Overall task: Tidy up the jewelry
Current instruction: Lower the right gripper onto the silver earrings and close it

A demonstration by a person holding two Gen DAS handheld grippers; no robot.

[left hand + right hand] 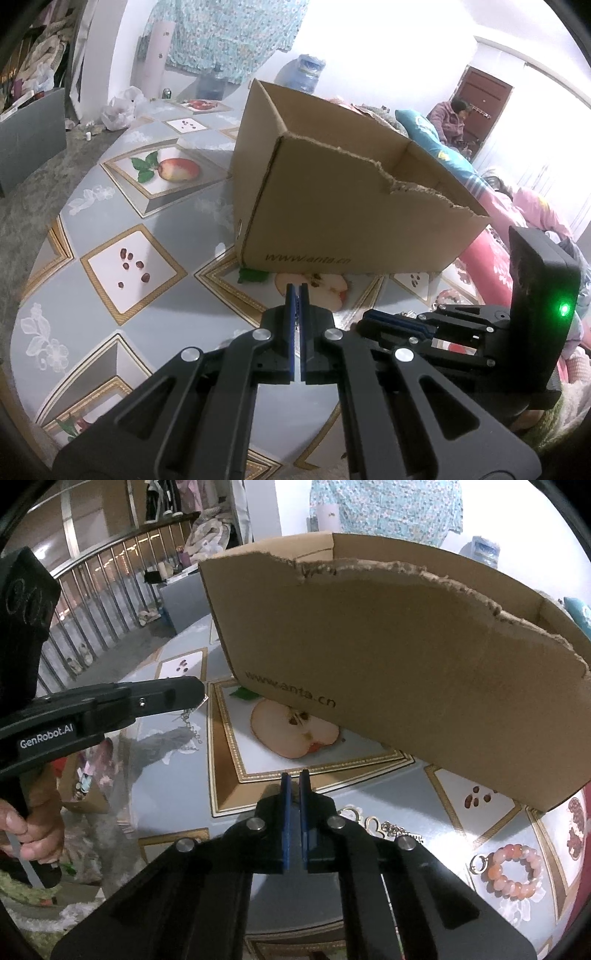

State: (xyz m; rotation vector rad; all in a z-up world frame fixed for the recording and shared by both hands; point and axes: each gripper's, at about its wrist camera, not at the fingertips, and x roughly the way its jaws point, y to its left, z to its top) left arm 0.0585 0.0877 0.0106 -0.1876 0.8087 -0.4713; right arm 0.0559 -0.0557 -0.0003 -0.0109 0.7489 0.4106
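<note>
Both pairs of fingers are clenched. Those of the left gripper press blue pad to blue pad, and in the right wrist view a thin silver chain dangles from their tip, its lower end reaching down to the table. Those of the right gripper are drawn almost together, with nothing visible in the thin slit between them.

Just to the right of the right gripper's fingers a gold chain with heart-shaped links lies on the table, partly hidden behind the black linkage. Further right, near the table's edge, a pink bead bracelet with a small metal clasp lies flat.

Ahead of both grippers stands an open cardboard box with a ragged torn top edge and a printed web address on its near wall. It sits over a sliced-apple print on the fruit-patterned tablecloth.

A hand grips the left gripper's handle at the left edge of the right wrist view.
</note>
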